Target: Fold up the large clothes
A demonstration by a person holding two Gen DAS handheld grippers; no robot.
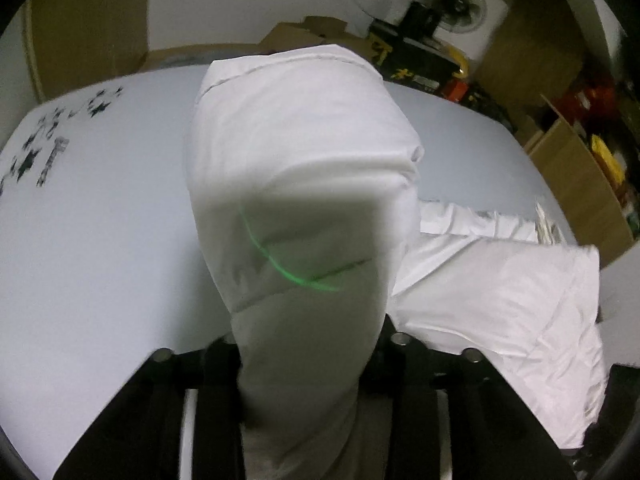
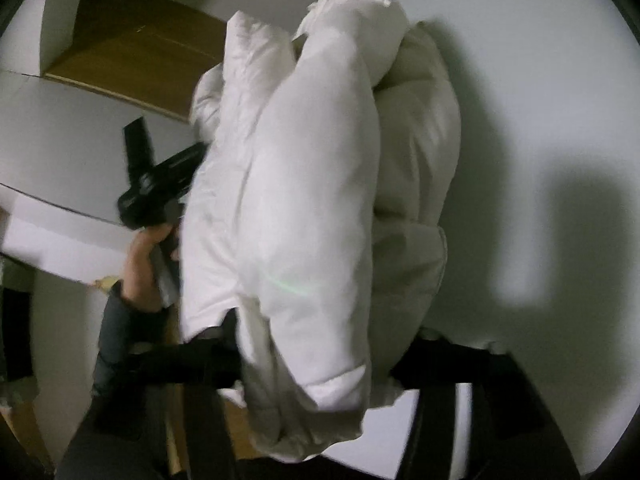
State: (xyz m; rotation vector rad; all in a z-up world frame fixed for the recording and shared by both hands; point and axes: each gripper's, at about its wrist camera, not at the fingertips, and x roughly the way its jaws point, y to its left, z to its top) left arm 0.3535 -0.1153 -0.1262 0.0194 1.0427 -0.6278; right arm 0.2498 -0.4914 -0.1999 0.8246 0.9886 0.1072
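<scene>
A white padded garment fills the middle of the left wrist view, bunched in a thick fold that rises from between the fingers; another part of it lies on the table to the right. My left gripper is shut on this fold, fingertips hidden by cloth. In the right wrist view the same white garment hangs in thick folds above the table. My right gripper is shut on it. The left gripper's body and the hand holding it show at the garment's left side.
The pale grey table carries a white cloth with black star prints at far left. Cardboard boxes, a fan and clutter stand beyond the far edge. In the right wrist view the table shows the garment's shadow.
</scene>
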